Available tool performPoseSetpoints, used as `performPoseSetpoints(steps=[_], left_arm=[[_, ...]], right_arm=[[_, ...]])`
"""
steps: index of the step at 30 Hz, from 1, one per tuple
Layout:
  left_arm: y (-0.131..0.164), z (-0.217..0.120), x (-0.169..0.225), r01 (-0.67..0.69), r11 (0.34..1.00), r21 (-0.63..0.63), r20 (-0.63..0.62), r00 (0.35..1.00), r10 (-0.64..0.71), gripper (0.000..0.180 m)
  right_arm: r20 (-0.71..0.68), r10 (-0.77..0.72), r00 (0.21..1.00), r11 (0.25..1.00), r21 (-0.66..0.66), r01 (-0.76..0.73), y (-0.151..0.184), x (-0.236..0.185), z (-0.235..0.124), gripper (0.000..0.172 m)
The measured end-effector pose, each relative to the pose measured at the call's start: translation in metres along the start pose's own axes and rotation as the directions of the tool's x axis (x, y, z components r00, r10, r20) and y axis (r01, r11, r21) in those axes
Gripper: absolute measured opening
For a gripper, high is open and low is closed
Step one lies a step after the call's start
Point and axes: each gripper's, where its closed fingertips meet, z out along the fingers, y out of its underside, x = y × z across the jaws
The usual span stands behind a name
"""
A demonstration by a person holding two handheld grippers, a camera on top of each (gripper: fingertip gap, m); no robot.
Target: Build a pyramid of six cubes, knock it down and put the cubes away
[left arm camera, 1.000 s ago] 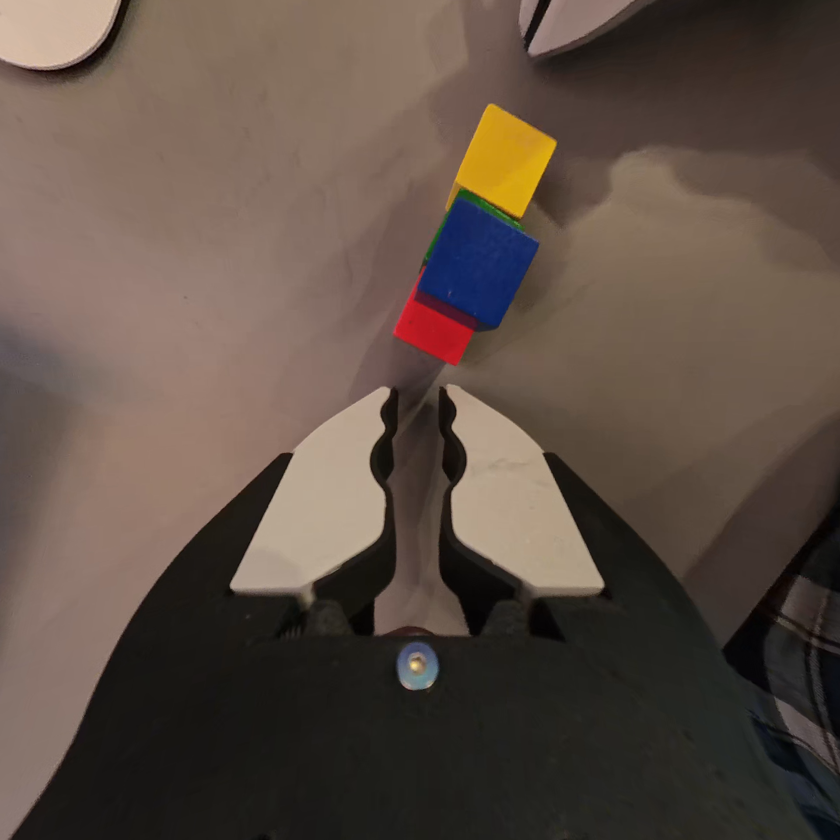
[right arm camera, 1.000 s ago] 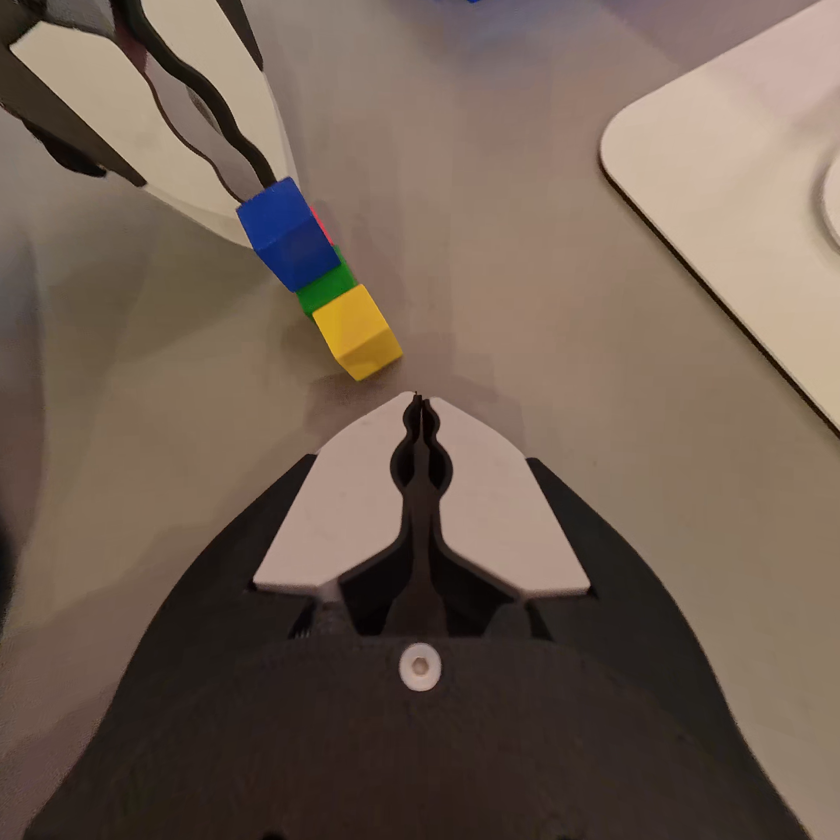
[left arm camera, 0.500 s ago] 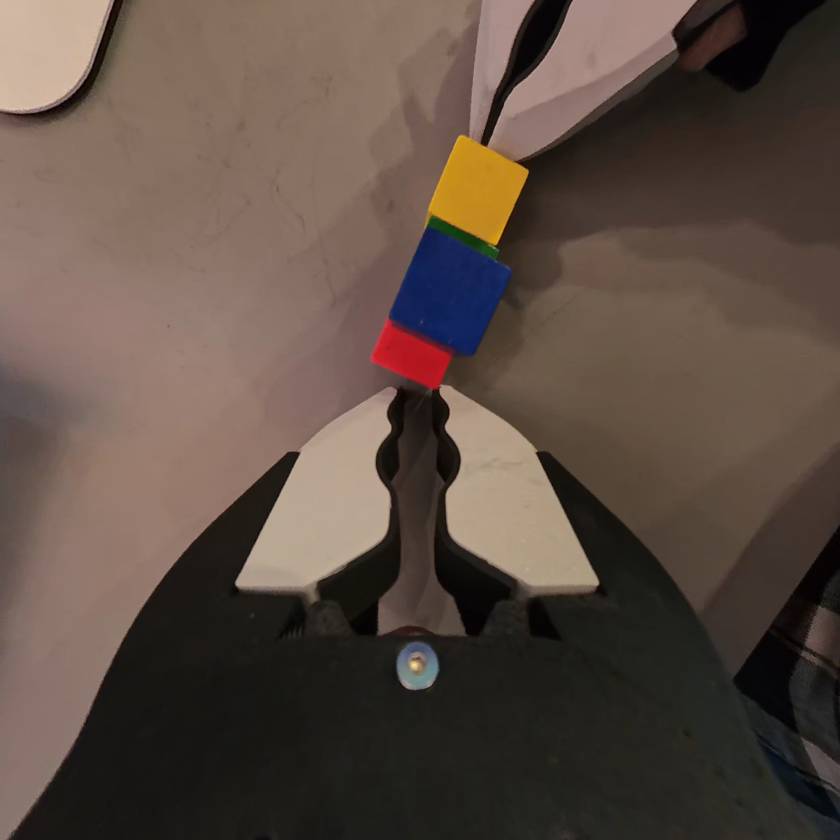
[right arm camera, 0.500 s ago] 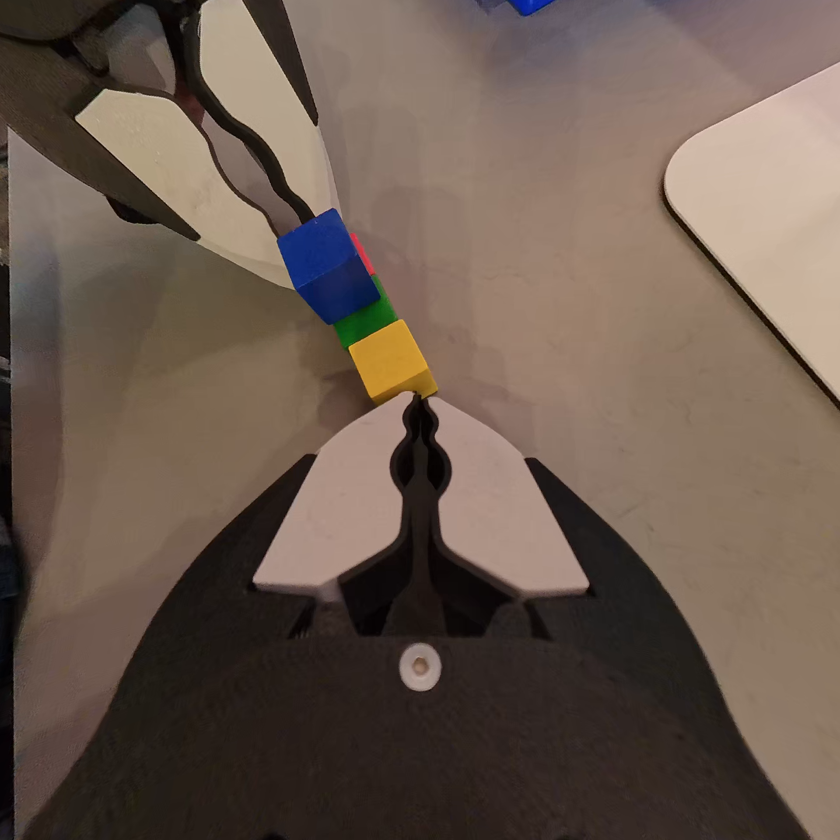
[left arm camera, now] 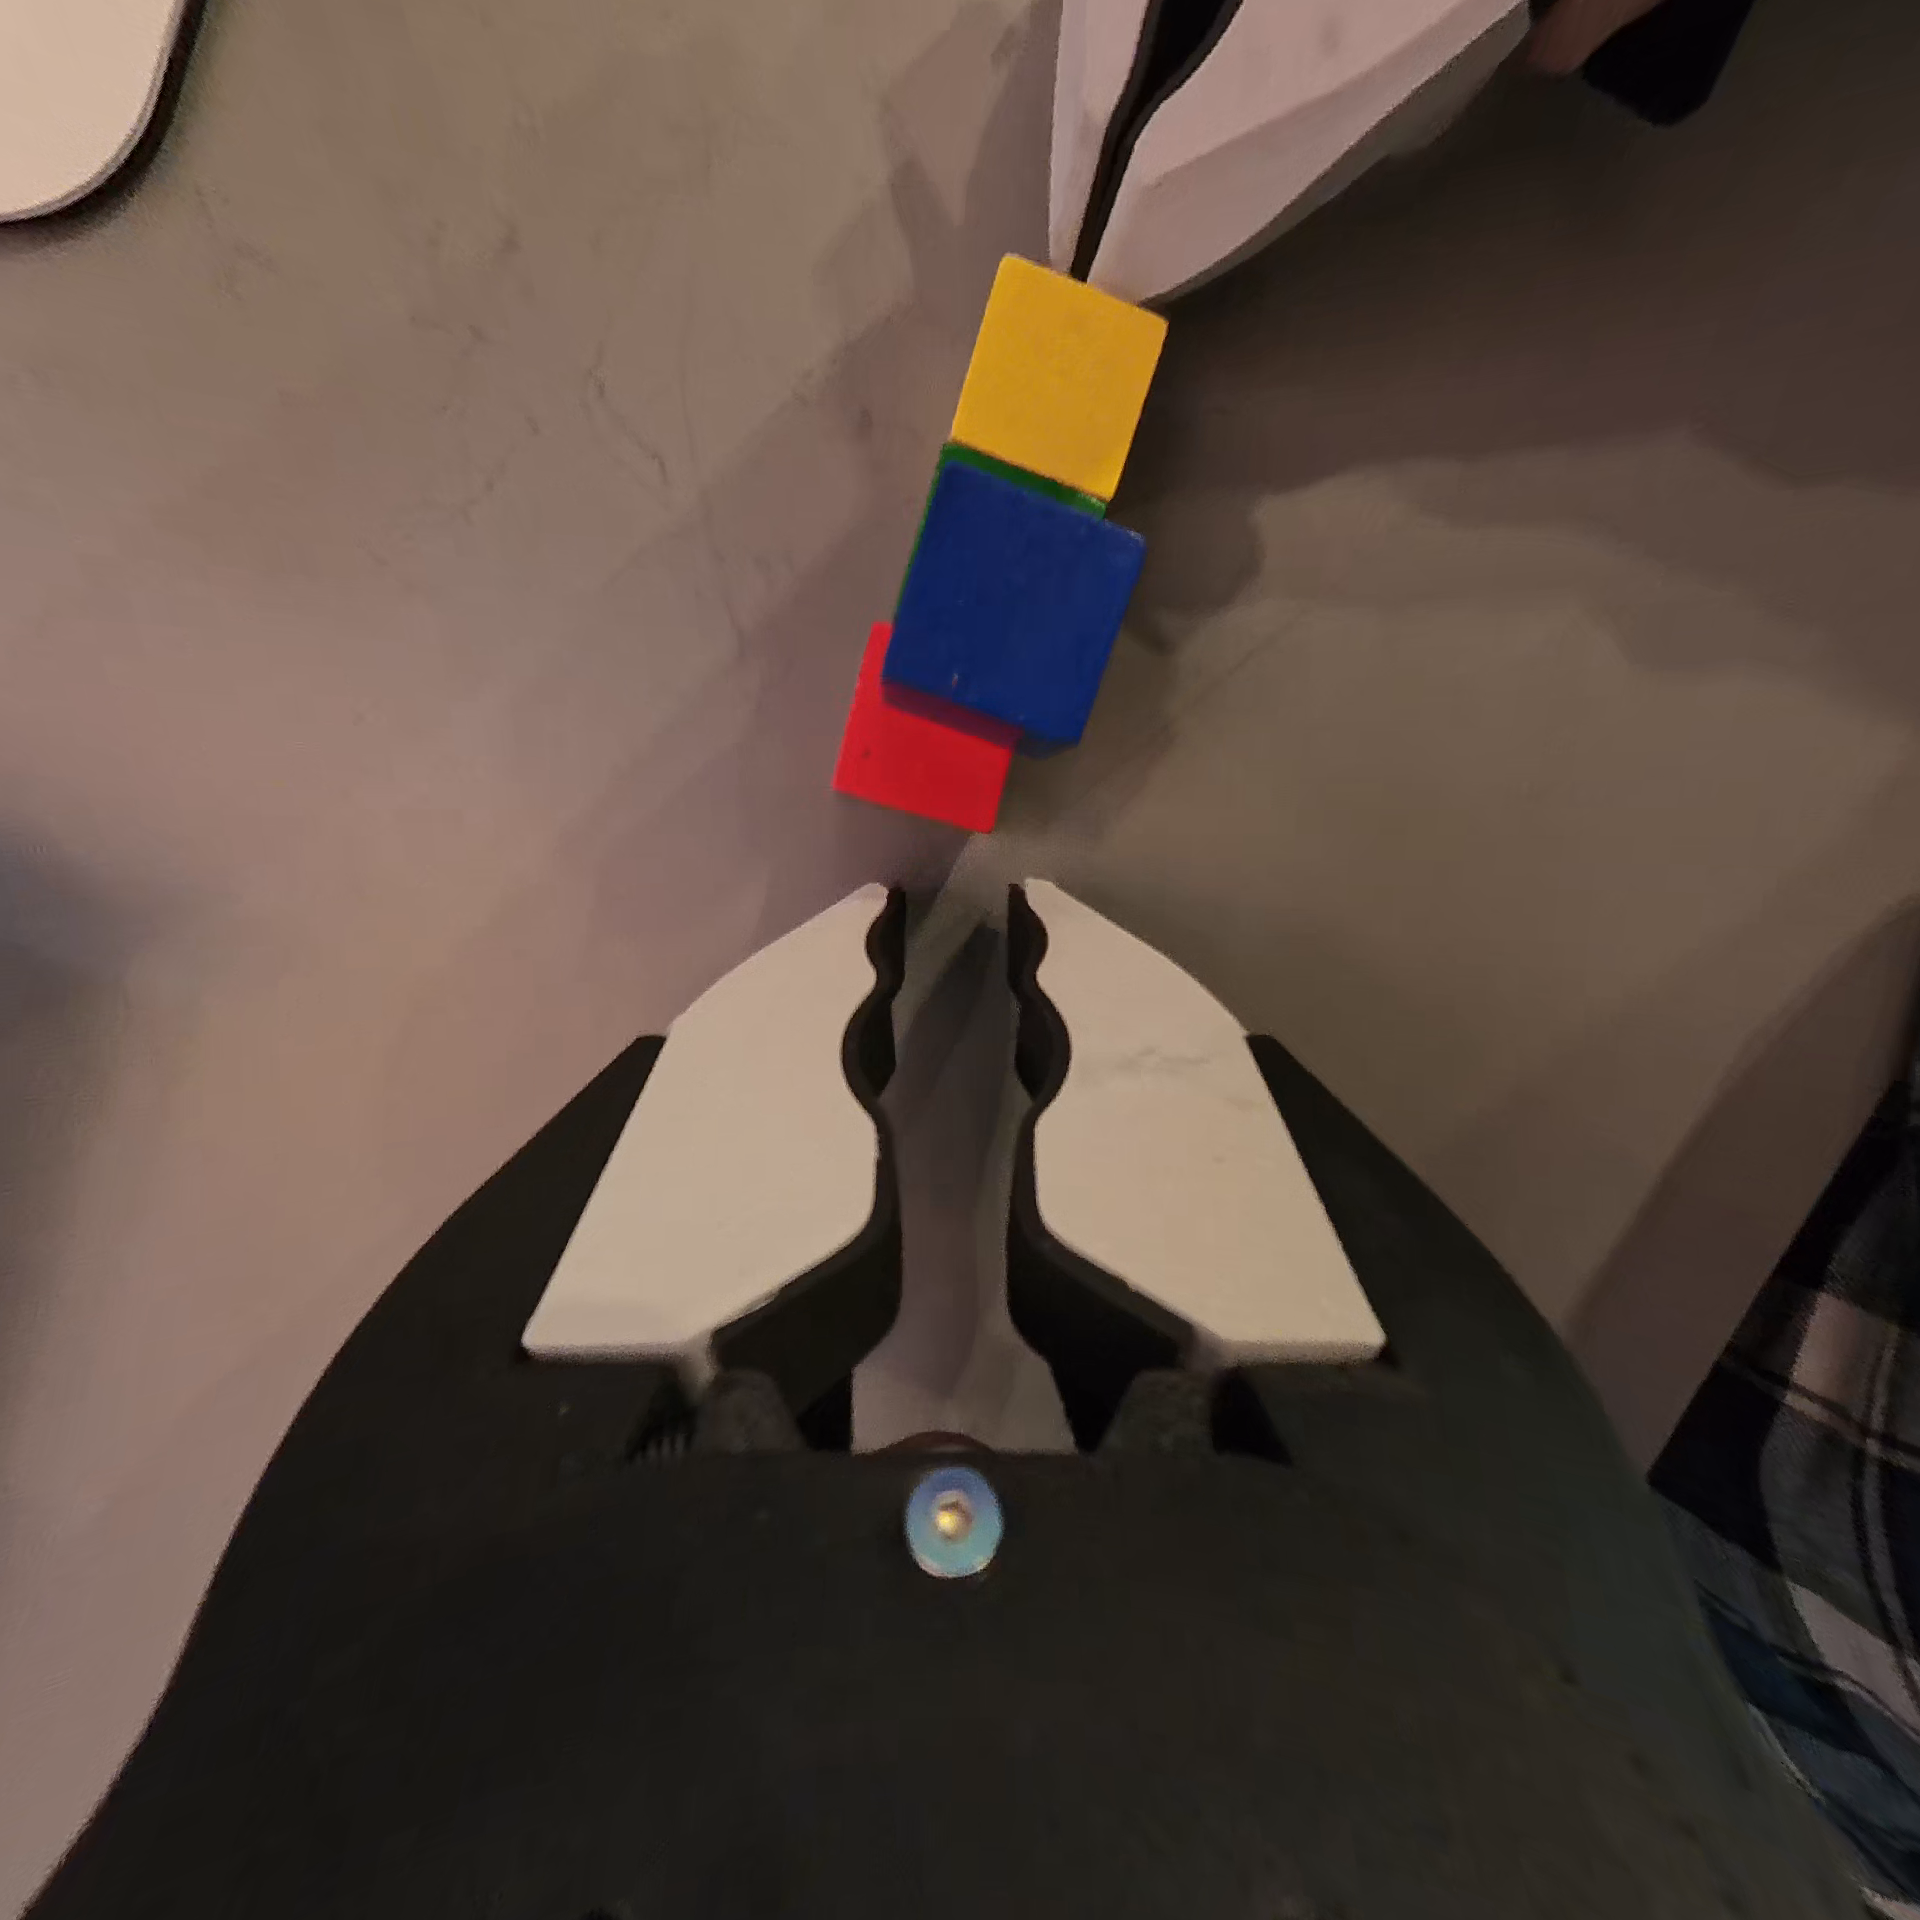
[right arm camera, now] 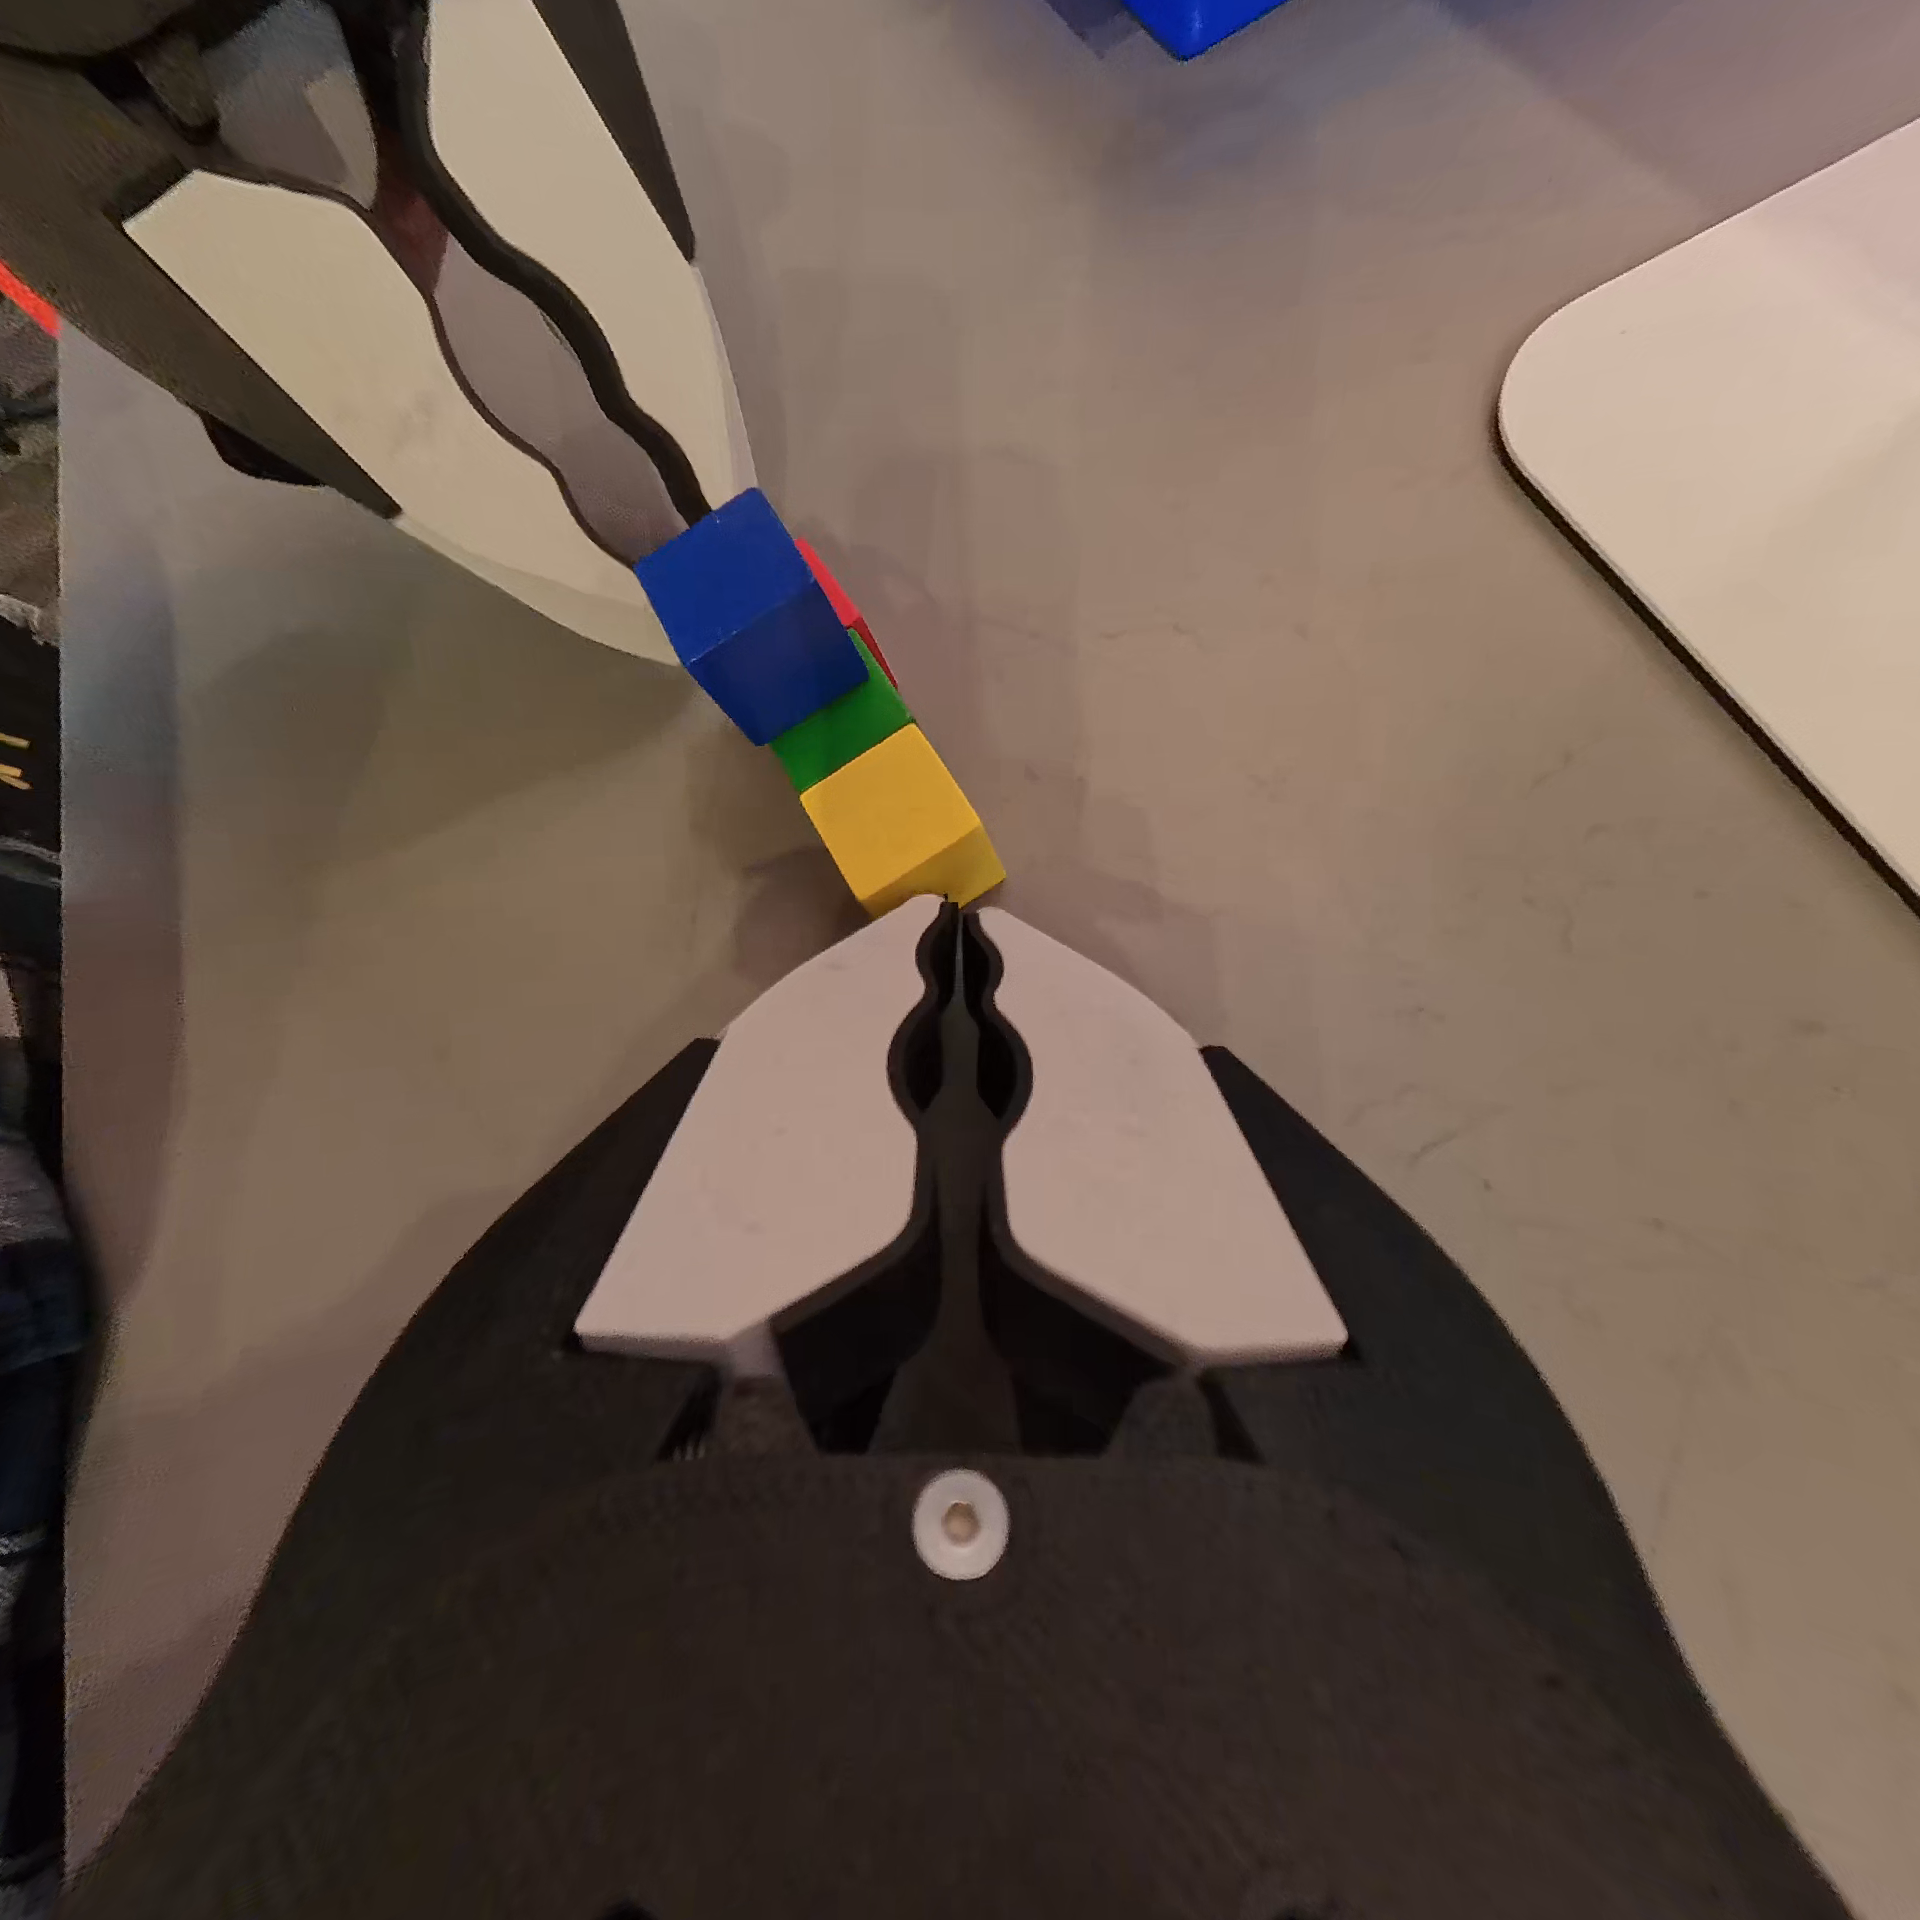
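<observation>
A red cube (left arm camera: pixel 920 753), a green cube (left arm camera: pixel 1023 483) and a yellow cube (left arm camera: pixel 1060 379) lie in a tight row on the grey table (left arm camera: pixel 520 623). A blue cube (left arm camera: pixel 1018 613) sits on top of the red and green ones. My left gripper (left arm camera: pixel 954 899) is slightly open and empty, a short gap from the red cube. My right gripper (right arm camera: pixel 954 912) is shut and empty, its tips touching the yellow cube (right arm camera: pixel 899 816). It also shows in the left wrist view (left arm camera: pixel 1101 239). In the right wrist view the blue cube (right arm camera: pixel 753 613) hides the left gripper's tips.
Another blue cube (right arm camera: pixel 1195 21) lies at the far edge of the right wrist view. A white board (right arm camera: pixel 1714 468) lies to the right and shows in the left wrist view (left arm camera: pixel 62 104). A plaid sleeve (left arm camera: pixel 1818 1403) is at the lower right. Across from one pair of fingers to the other is roughly 9 cm.
Both grippers closed in on the row's two ends, and the yellow cube was pushed square against the green one. The left gripper then backed slightly off the red cube. The right stayed shut.
</observation>
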Motion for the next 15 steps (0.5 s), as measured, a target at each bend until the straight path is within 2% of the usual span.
performPoseSetpoints(steps=[3,7,11,15], left_arm=[[0.000,-0.012,-0.003,0.017,0.999,0.032,0.002,1.000,-0.017,0.021],[-0.013,-0.023,0.000,-0.021,0.995,0.102,0.000,1.000,0.021,0.036],[-0.027,-0.014,0.008,-0.108,0.988,0.113,0.015,0.994,0.107,0.045],[-0.040,-0.007,0.008,-0.117,0.983,0.140,0.027,0.993,0.115,0.047]], right_arm=[[-0.005,0.024,1.000,1.000,0.017,-0.024,0.001,0.001,-0.004,0.003],[0.010,0.060,0.998,0.998,0.015,-0.061,0.002,0.003,-0.005,0.005],[0.028,0.076,0.997,0.997,0.007,-0.076,0.002,0.004,-0.004,0.003],[0.028,0.075,0.997,0.997,0.007,-0.075,0.002,0.004,-0.004,0.003]])
